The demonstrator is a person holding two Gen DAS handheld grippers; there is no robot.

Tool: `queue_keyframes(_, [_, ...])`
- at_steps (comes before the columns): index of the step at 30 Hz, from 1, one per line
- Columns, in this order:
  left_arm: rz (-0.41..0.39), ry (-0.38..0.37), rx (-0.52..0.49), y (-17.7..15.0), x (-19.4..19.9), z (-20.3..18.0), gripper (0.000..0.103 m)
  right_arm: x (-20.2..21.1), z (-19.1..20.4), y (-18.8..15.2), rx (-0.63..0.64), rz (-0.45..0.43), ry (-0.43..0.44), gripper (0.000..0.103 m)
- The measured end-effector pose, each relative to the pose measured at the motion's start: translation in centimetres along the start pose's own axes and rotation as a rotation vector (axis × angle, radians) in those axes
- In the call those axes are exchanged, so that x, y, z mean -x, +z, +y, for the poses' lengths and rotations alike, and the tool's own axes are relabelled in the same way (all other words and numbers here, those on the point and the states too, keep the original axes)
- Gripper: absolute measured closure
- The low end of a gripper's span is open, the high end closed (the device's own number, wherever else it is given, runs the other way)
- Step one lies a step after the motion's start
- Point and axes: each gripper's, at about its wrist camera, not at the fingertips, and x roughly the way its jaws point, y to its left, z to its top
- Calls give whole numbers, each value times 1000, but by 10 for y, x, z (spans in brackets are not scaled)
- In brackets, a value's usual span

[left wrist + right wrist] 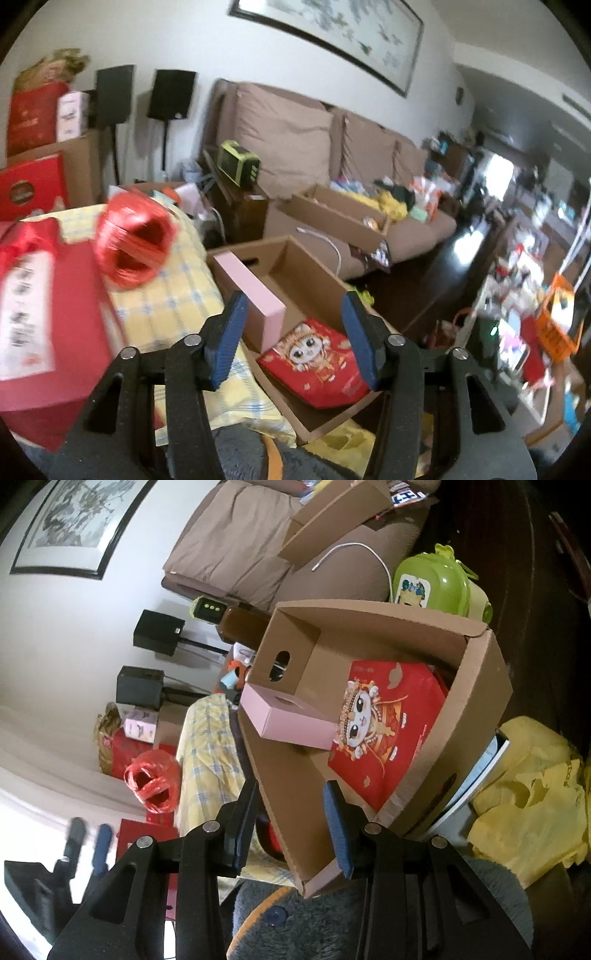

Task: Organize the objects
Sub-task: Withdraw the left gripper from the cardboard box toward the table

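An open cardboard box holds a pink box and a red box with a cartoon figure. My left gripper hovers above the box's near side, open, with nothing between its blue pads. It also shows blurred at the lower left of the right wrist view. My right gripper straddles the box's near wall, one finger outside and one inside, shut on it. A roll of red ribbon lies left of the box.
A large red gift box rests on a yellow checked cloth. A brown sofa carries another cardboard box and clutter. A green lunch box and a yellow plastic bag lie beside the box.
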Motion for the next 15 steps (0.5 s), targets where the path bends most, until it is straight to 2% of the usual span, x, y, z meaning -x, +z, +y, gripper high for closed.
queue_keyframes(4, [-55, 9, 30, 13, 31, 12, 42, 4, 10, -1, 49, -5, 4, 65])
queue_keyframes(7, [-87, 64, 26, 20, 53, 26, 39, 9, 20, 0, 87, -13, 8, 65])
queue_keyframes(11, [-99, 117, 45, 18, 80, 51, 35, 21, 40, 0, 148, -33, 14, 65])
queue_keyframes(15, [-86, 182, 109, 24, 101, 90, 35, 28, 70, -4, 234, -38, 25, 63])
